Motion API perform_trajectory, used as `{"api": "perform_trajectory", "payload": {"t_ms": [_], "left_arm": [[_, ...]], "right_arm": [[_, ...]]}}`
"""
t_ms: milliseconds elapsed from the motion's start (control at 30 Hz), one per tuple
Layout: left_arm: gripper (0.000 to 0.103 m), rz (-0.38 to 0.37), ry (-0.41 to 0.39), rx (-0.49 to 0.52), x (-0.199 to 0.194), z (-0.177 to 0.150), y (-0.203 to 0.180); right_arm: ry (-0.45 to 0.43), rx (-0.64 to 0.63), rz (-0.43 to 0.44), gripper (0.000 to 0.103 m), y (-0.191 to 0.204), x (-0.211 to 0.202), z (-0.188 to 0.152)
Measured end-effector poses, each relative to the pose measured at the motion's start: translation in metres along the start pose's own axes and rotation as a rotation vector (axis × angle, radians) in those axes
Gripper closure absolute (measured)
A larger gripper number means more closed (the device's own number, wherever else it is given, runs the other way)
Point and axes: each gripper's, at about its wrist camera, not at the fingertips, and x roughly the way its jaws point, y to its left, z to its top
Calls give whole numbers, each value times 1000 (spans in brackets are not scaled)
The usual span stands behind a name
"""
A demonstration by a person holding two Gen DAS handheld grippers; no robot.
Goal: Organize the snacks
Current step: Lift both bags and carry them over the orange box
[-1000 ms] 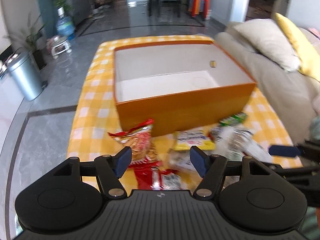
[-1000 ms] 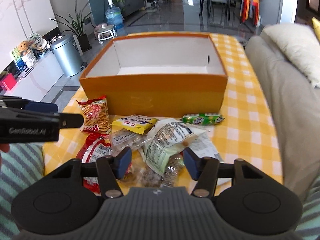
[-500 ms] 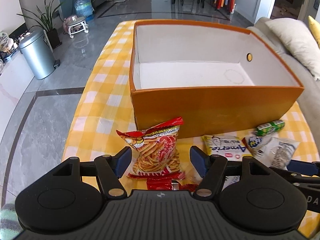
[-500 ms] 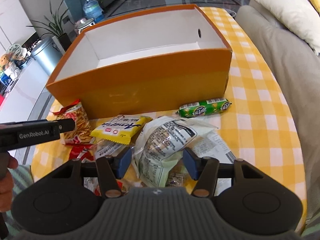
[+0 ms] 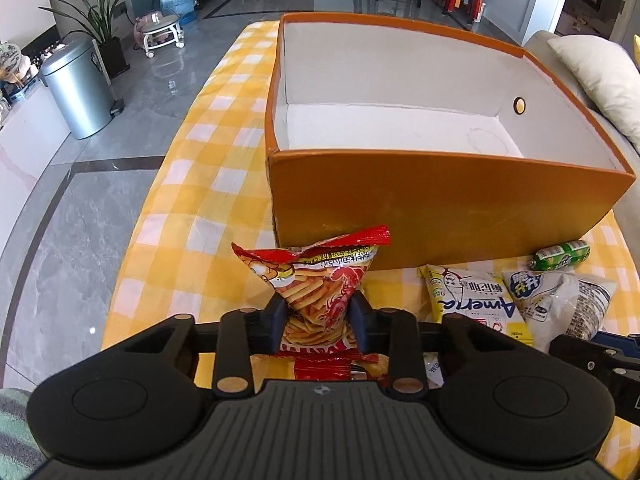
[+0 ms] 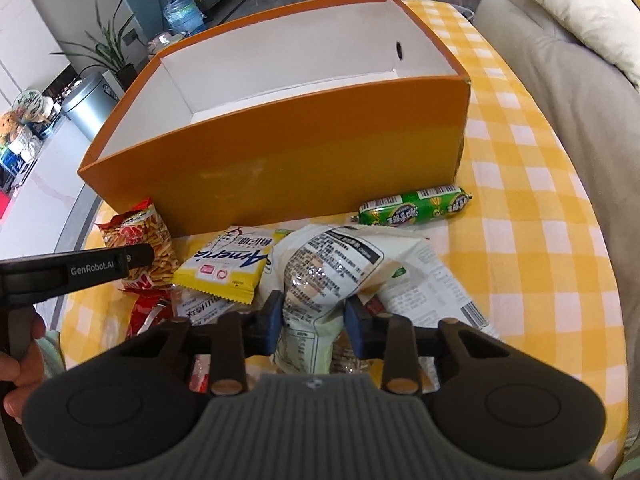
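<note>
Both tongs have just been closing, each on a packet. The left gripper is clenched round the waist of the red chip bag, its pads pinching the foil in so the top flares out above them; the bag stands just ahead of the fingers, close against the near wall of the orange box. The right gripper is squeezing the white packet, which bulges up between its pads over the heap of wrappers. Ahead and left of it lies the yellow packet, ahead and right the green sausage, near the box wall. The box beyond both looks empty inside.

I'd judge these bags light, puffy and slick, and the chips brittle, so a hard squeeze would crush them. A hold at the crimped seam or mid-body seems safest, then a lift over the wall
</note>
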Motion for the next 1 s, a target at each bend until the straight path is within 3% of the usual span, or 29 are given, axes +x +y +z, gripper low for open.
{"api": "perform_trajectory", "payload": {"t_ms": [367, 600, 867, 1000], "left_arm": [[72, -30, -76, -14, -56, -1, 2], [72, -104, -137, 8, -102, 11, -1], [72, -162, -204, 80, -126, 62, -13], [72, -187, -180, 88, -113, 92, -17]], "right_arm": [[-95, -66, -17, 79, 5, -33, 5], [-192, -113, 6, 79, 9, -76, 15], [-286, -192, 55, 79, 22, -110, 49], [-311, -243, 60, 79, 29, -110, 73]]}}
